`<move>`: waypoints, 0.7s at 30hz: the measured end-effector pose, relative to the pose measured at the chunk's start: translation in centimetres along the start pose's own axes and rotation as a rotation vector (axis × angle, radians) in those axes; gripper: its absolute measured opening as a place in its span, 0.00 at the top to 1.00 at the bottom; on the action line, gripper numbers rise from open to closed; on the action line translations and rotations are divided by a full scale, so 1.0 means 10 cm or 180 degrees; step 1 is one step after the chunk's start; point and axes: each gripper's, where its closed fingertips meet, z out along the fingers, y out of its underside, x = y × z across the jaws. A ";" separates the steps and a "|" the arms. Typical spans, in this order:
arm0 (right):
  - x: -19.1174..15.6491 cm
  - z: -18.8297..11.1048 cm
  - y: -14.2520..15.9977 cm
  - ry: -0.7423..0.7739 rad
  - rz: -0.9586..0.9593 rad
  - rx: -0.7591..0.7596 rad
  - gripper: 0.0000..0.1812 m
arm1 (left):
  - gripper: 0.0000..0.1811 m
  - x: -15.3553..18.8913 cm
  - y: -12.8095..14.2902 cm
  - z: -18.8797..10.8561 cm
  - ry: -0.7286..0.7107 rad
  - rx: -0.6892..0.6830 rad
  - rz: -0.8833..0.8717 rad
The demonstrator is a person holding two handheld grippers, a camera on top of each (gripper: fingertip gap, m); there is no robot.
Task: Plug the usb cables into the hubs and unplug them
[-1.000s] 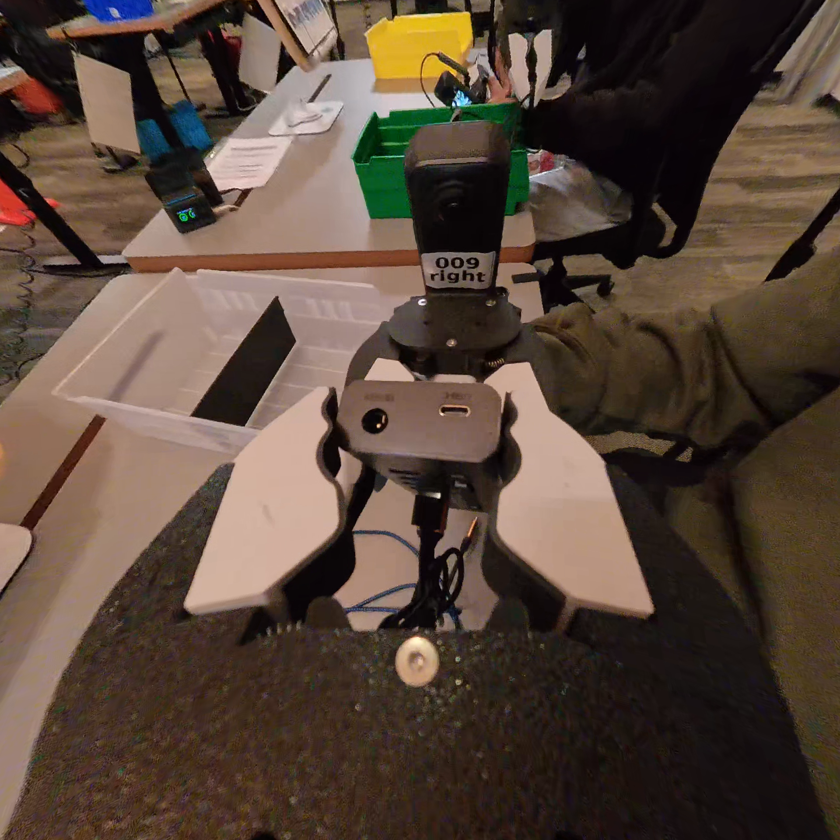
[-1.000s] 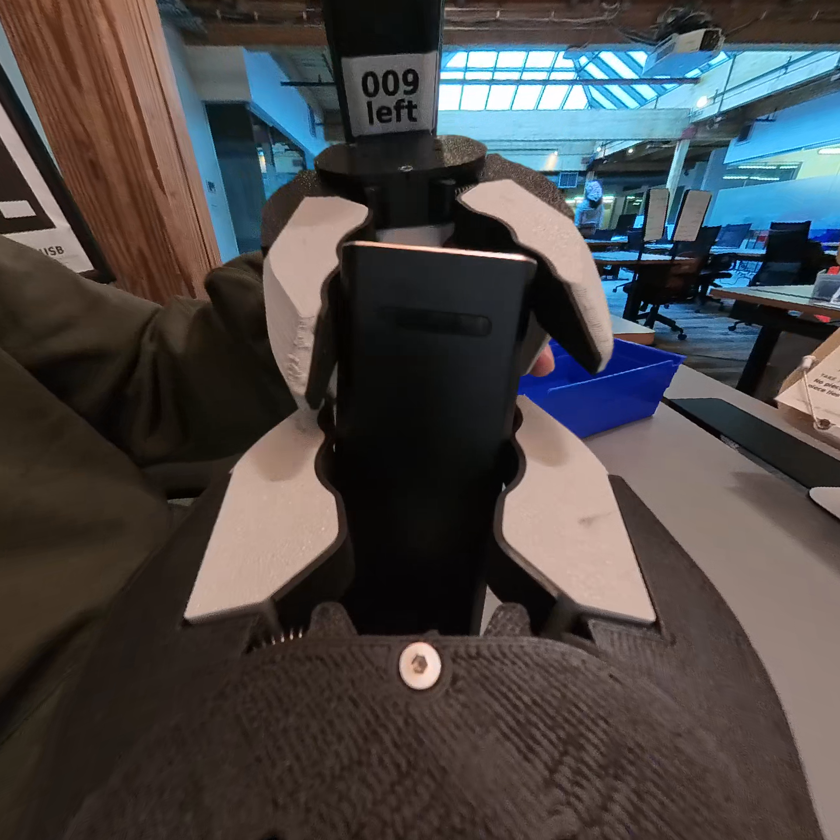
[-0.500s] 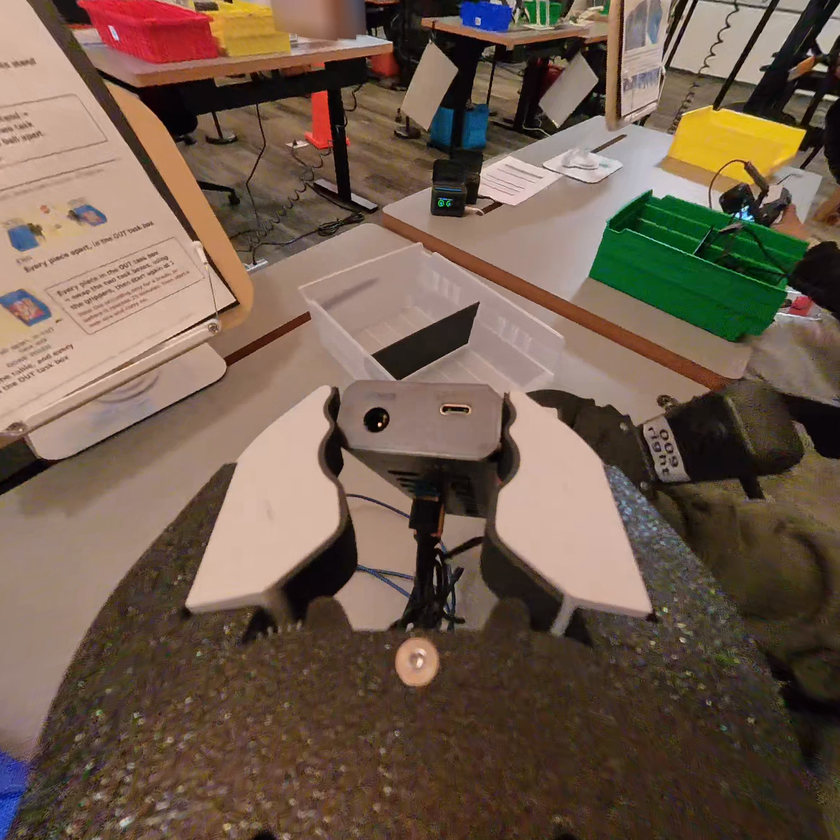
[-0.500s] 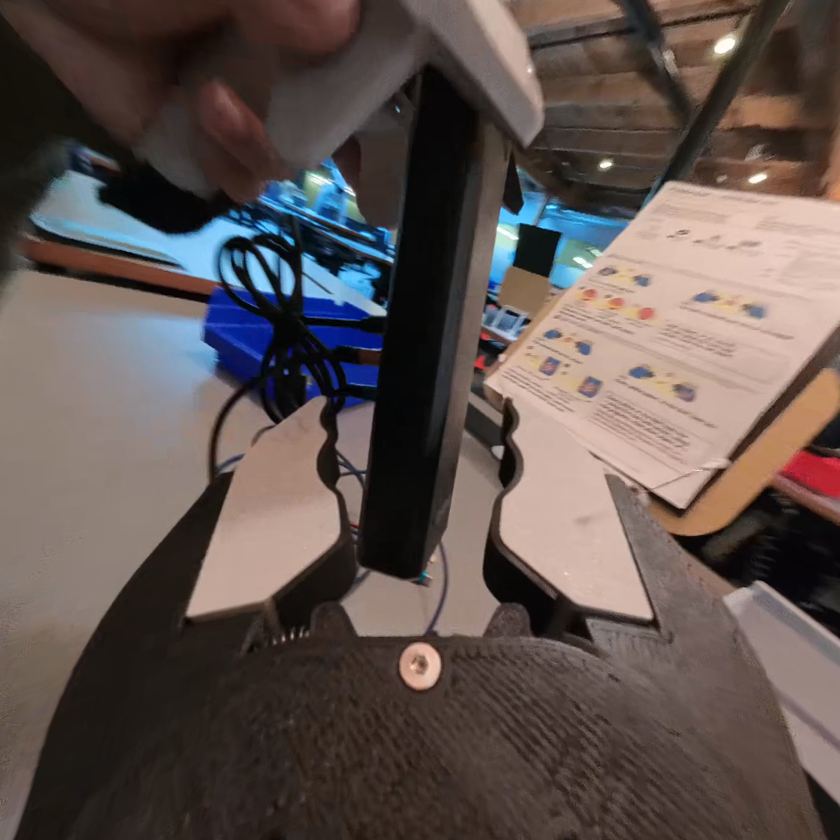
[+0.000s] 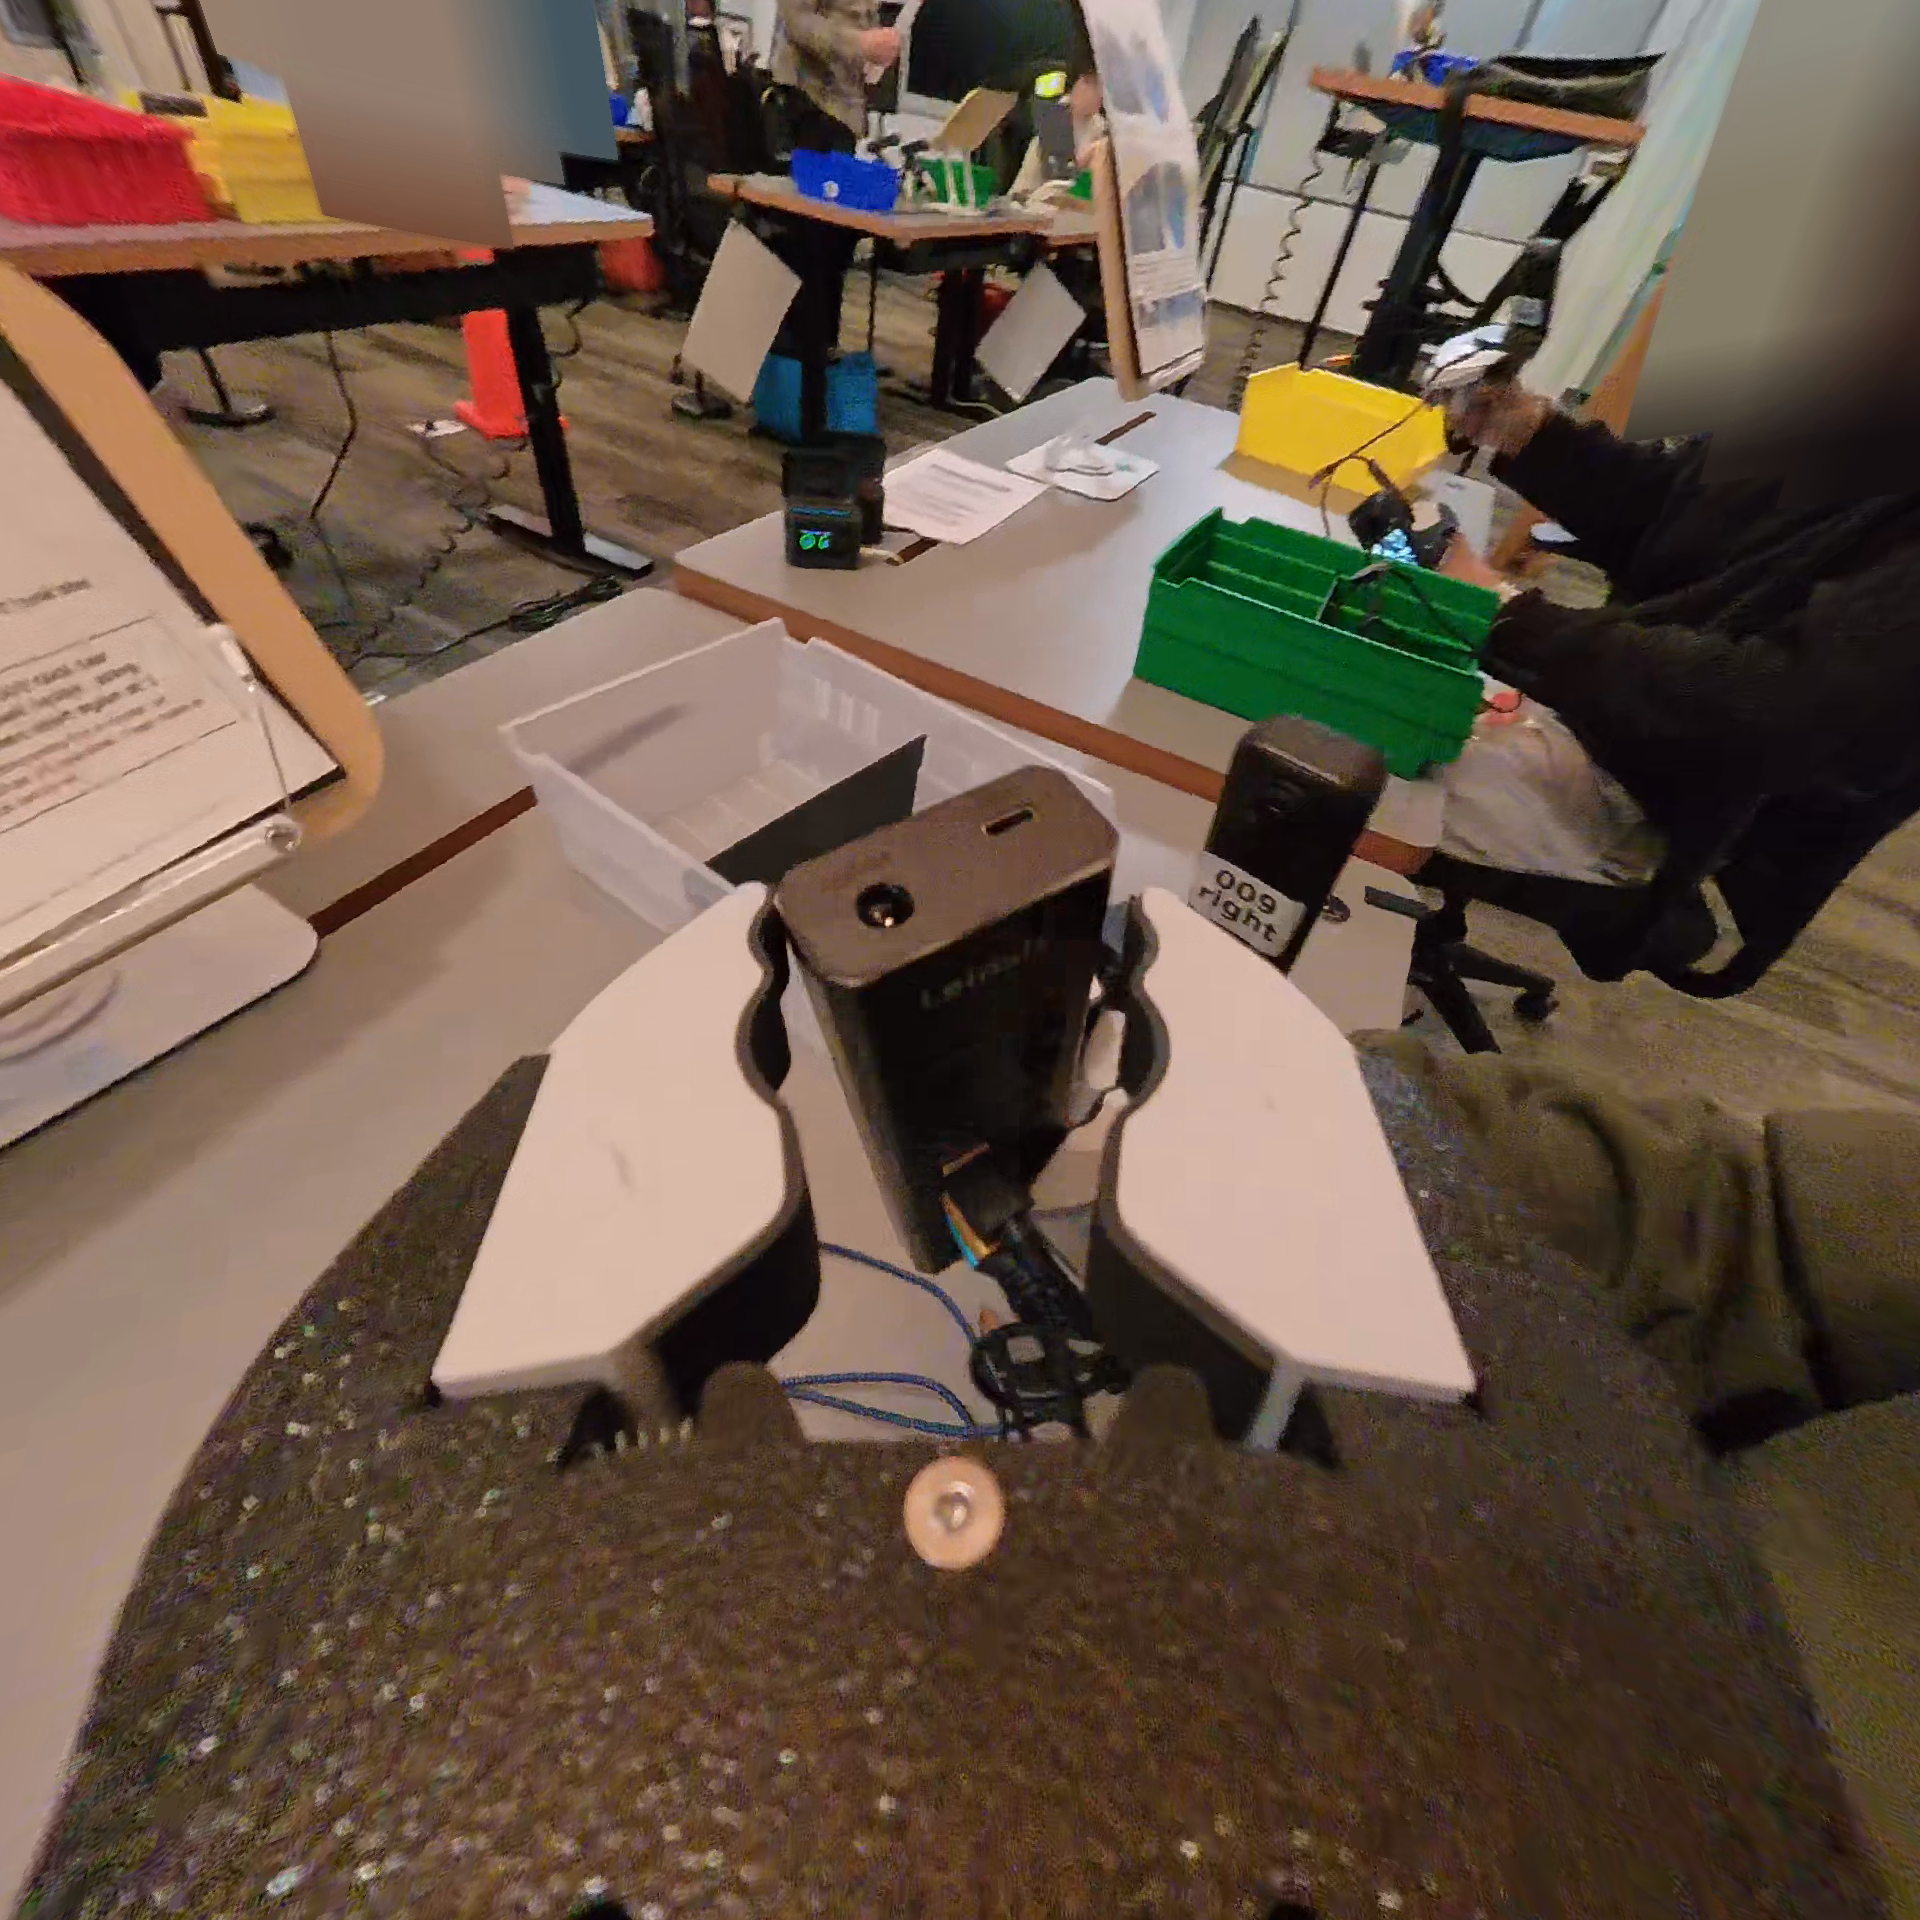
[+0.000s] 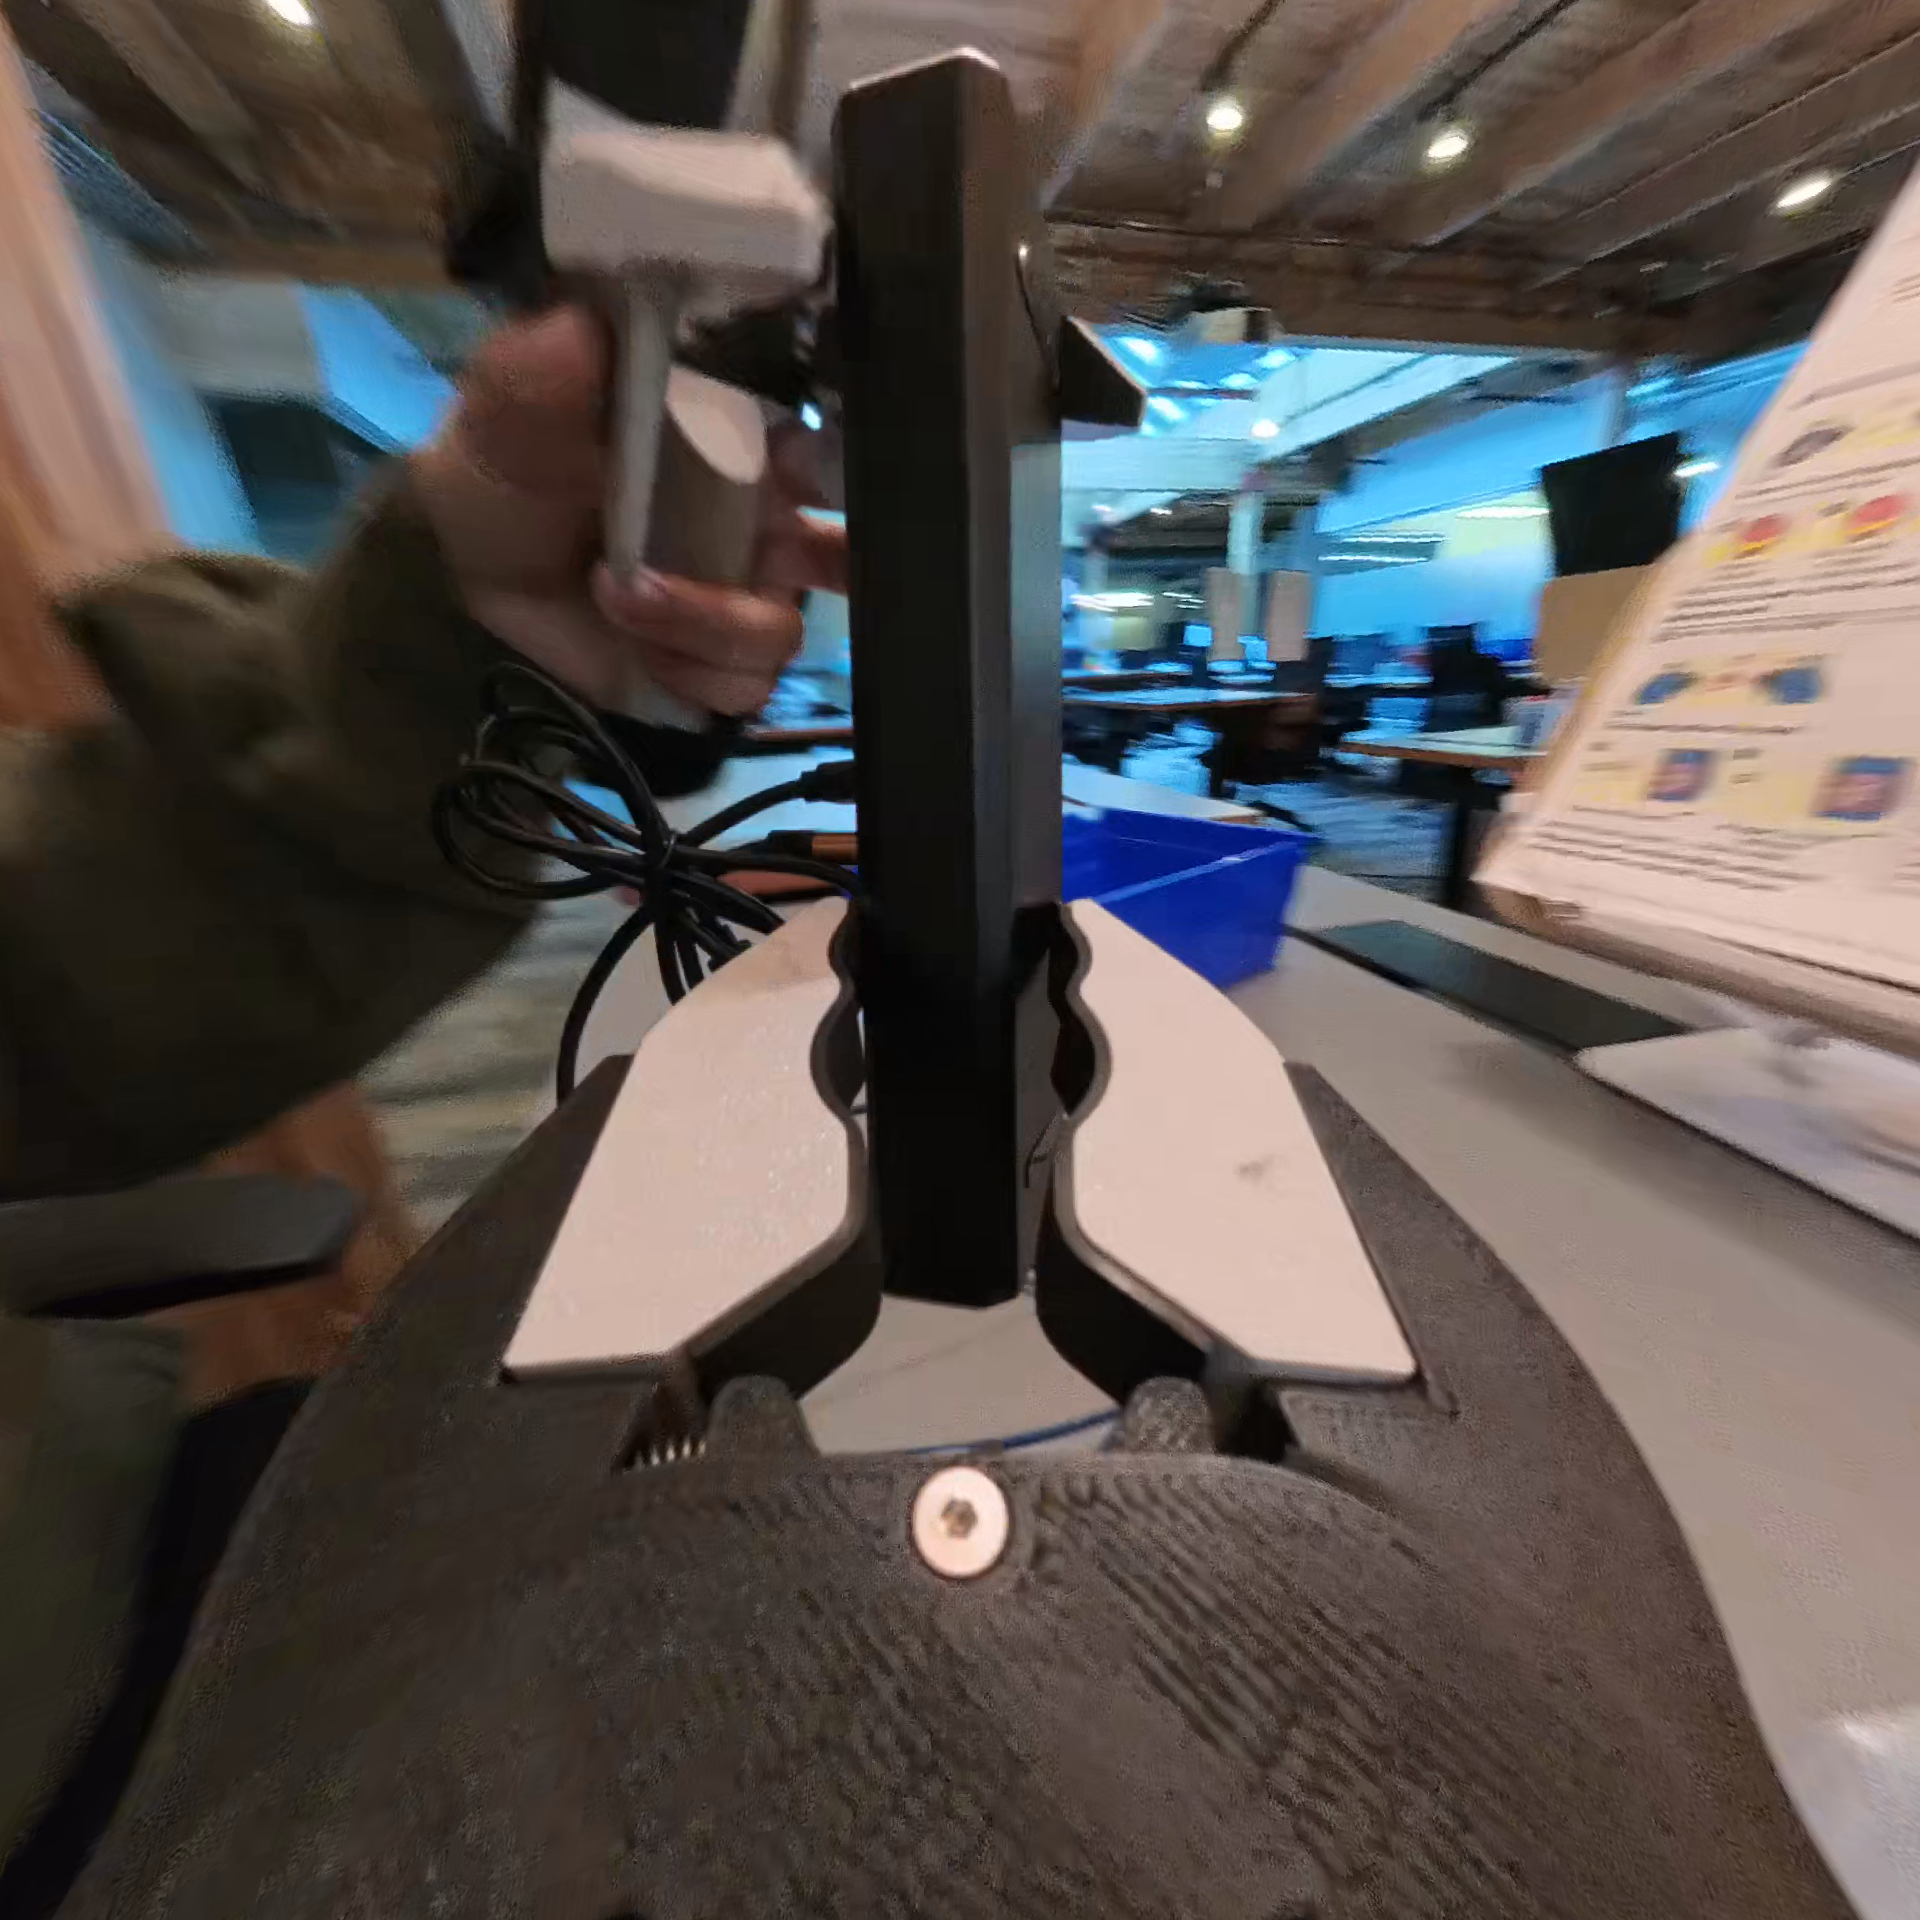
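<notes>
left gripper (image 5: 951, 997): fingers closed on the hub, one pad on each side face; far off in the right wrist view it shows blurred, high on the hub, with a hand (image 6: 613, 540) on its grip
right gripper (image 6: 951, 977): fingers pinched on the hub's narrow edges near its lower end
hub (image 5: 940, 987): black box, held in the air above the table by both grippers at once; tilted in the left wrist view, end face with a round socket and a small slot port turned up toward the camera; in the right wrist view it stands upright, seen edge-on (image 6: 930, 644)
cable (image 5: 1023, 1262): black, plugged into the hub's lower end, plug with orange and blue showing; a bundled loop hangs from the hub's left side in the right wrist view (image 6: 613, 831)
blue wire (image 5: 883, 1387): thin, lying on the table under the left gripper
table (image 5: 260, 1174): grey, below both grippers
clear bin (image 5: 665, 790): beyond the hub, black divider inside, on the table
blue bin (image 6: 1184, 883): behind the hub in the right wrist view, on the table
instruction board (image 6: 1756, 727): propped at the right in the right wrist view
sleeve (image 5: 1621, 1226): olive, at the right of the left wrist view
blur: right wrist view smeared, fine contact hard to read
</notes>
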 end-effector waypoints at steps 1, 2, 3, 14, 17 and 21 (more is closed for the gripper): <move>-0.05 -0.01 -0.04 -0.0157 0.0177 0.0082 0.82 | 0.66 0.03 -0.01 -0.02 0.0113 0.0039 0.0143; -0.09 -0.01 -0.07 -0.0295 0.0334 0.0167 0.82 | 0.65 0.05 0.00 -0.05 0.0199 0.0071 0.0283; -0.16 -0.01 -0.10 -0.0519 0.0549 0.0203 0.82 | 0.65 0.06 0.02 -0.09 0.0291 0.0092 0.0399; -0.47 0.01 -0.17 -0.1511 0.1659 0.0394 0.82 | 0.84 0.23 0.28 -0.26 0.1272 0.0495 0.0090; -0.41 0.02 -0.13 -0.1329 0.1501 0.0358 0.82 | 0.85 0.21 0.29 -0.23 0.1210 0.0506 0.0055; 0.16 -0.05 -0.11 -0.0082 0.0973 0.0385 0.75 | 0.86 -0.17 0.32 -0.18 0.0220 0.0439 0.0431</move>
